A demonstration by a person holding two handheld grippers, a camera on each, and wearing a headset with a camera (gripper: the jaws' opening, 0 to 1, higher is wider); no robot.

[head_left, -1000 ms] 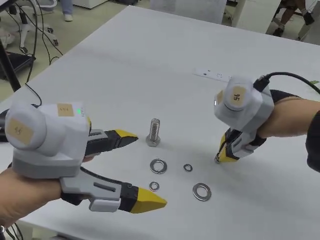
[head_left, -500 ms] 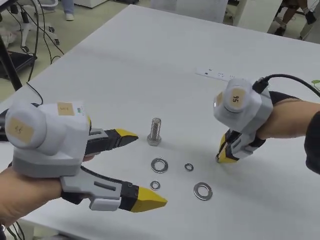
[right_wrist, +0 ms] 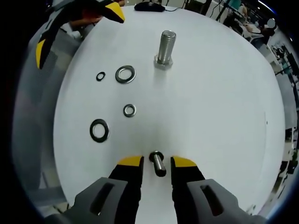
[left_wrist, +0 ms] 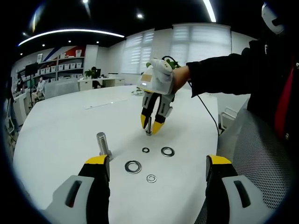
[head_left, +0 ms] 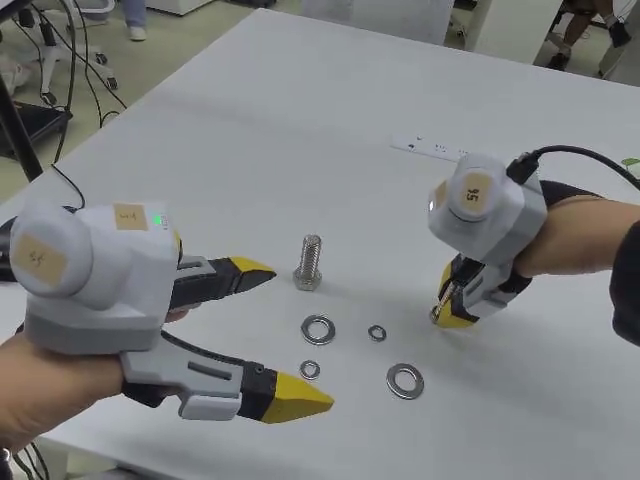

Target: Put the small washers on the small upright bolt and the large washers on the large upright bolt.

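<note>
- Between the grippers, head view: large washers and small washers lie loose, on the near side of the large bolt. Your left gripper has its jaws wide.
- Left gripper view: small bolt stands upright under your right gripper.
- Right gripper view: jaws are narrow around it; whether they grip it cannot be told. Open evenly and lift straight up.

Your white worktop stands over a pale green floor, with black cables trailing beside its left edge. Across the room you face blind-covered windows, wall shelving and bright ceiling light strips.
</note>
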